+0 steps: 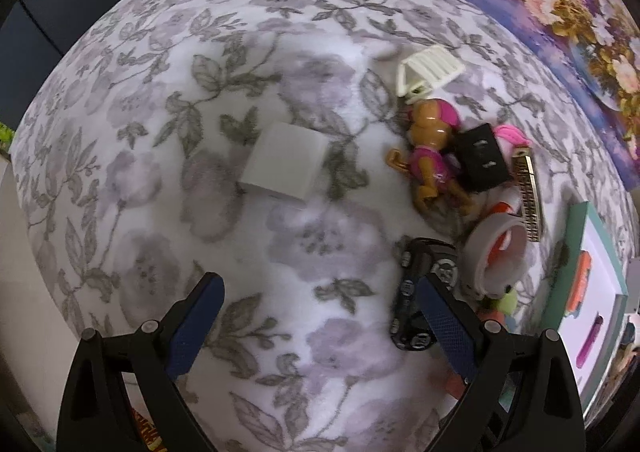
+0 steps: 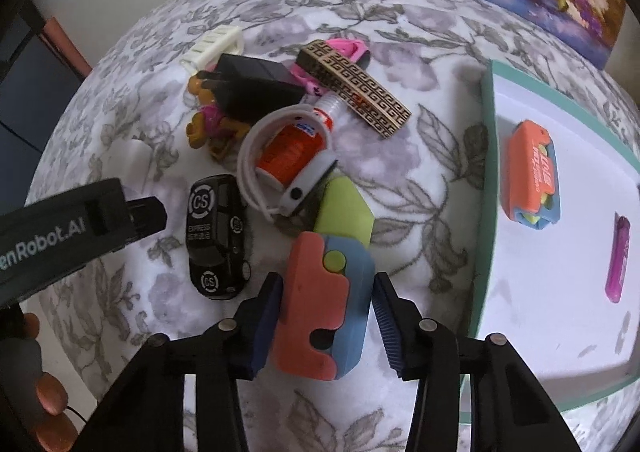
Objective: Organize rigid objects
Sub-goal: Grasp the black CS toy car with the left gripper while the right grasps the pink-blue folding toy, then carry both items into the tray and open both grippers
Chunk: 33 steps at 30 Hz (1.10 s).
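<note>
2 hand-held grippers, right (image 2: 326, 322) straddling coral-and-blue block (image 2: 320, 304) (pads apart), left (image 1: 320, 320) released

floral blanket-covered surface (image 1: 168, 139) carries a white box (image 1: 284, 159), a toy pile (image 2: 280, 123), a teal-rimmed tray (image 2: 486, 155).

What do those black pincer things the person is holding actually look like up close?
Each tool, left and right, is a black plastic fork of two angular arms with round silver rivets. The fingers carry dark blue pads with a fine ribbed or meshed texture. Seen from the right camera, the left tool's black body bears pale lettering ending "enRobot.AI". No cables or sleeves are visible.
</note>
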Tool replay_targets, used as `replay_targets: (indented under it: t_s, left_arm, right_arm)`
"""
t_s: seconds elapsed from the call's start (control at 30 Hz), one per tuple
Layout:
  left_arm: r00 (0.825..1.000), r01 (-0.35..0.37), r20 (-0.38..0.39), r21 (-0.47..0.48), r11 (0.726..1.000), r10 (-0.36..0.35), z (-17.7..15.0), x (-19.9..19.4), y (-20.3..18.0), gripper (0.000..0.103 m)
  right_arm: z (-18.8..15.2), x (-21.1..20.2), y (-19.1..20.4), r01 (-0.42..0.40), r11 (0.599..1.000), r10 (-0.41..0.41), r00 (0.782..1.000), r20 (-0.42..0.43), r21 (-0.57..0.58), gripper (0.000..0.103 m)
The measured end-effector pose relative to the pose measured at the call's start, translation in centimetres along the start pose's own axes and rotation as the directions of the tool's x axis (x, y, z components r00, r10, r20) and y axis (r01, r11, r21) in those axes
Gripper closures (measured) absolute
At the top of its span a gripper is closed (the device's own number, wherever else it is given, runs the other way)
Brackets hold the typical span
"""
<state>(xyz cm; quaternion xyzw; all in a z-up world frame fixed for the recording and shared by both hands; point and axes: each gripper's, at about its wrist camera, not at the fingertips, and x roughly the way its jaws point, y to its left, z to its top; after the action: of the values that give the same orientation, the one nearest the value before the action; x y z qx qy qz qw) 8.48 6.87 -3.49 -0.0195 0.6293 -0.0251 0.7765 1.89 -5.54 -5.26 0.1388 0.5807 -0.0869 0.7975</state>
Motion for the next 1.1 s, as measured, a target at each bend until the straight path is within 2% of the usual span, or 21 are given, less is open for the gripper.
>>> replay_targets:
  t_s: [0.27,0.33,0.53,0.6,0.87,0.97,1.0,1.1]
  left_arm:
    - [0.999,0.041,0.023,0.133,0.99,-0.044,-0.5,0.2,-3.9,0.009]
    - [0.999,0.037,0.016,0.164,0.986,-0.04,-0.7,0.8,-4.8,0.027]
    - [0.998,0.059,-0.007,0.196,0.979,-0.059,-0.9,1.9,-5.8,0.048]
    - [0.997,0.071,-0.019,0.197,0.978,-0.069,-1.0,2.4,-6.1,0.052]
    - [0.998,0.064,0.0,0.212,0.975,-0.065,-1.4,2.6,-6.1,0.054]
    - [0.996,0.088,-0.008,0.206,0.975,-0.089,-1.2,2.6,-6.4,0.062]
    - [0.995,0.096,-0.01,0.208,0.973,-0.096,-1.2,2.6,-6.5,0.068]
    - [0.996,0.093,-0.009,0.226,0.97,-0.093,-1.4,2.5,-6.8,0.069]
  right_arm:
    - [-0.1,-0.5,-2.0,-0.012,0.999,0.012,1.0,-0.013,0.053,0.054]
    - [0.0,-0.5,-2.5,-0.016,0.998,0.017,1.0,-0.016,0.068,0.054]
    - [0.2,-0.5,-3.2,-0.021,0.997,0.023,1.0,-0.02,0.081,0.054]
    - [0.2,-0.5,-3.2,-0.018,0.997,0.02,1.0,-0.02,0.077,0.054]
    - [0.1,-0.5,-2.6,0.003,0.998,-0.002,1.0,-0.012,0.056,0.054]
    - [0.1,-0.4,-2.3,0.012,0.999,-0.011,1.0,-0.009,0.046,0.054]
    - [0.0,-0.3,-2.1,0.013,0.999,-0.012,1.0,-0.008,0.045,0.054]
    - [0.1,-0.2,-2.1,0.015,0.999,-0.014,1.0,-0.006,0.039,0.054]
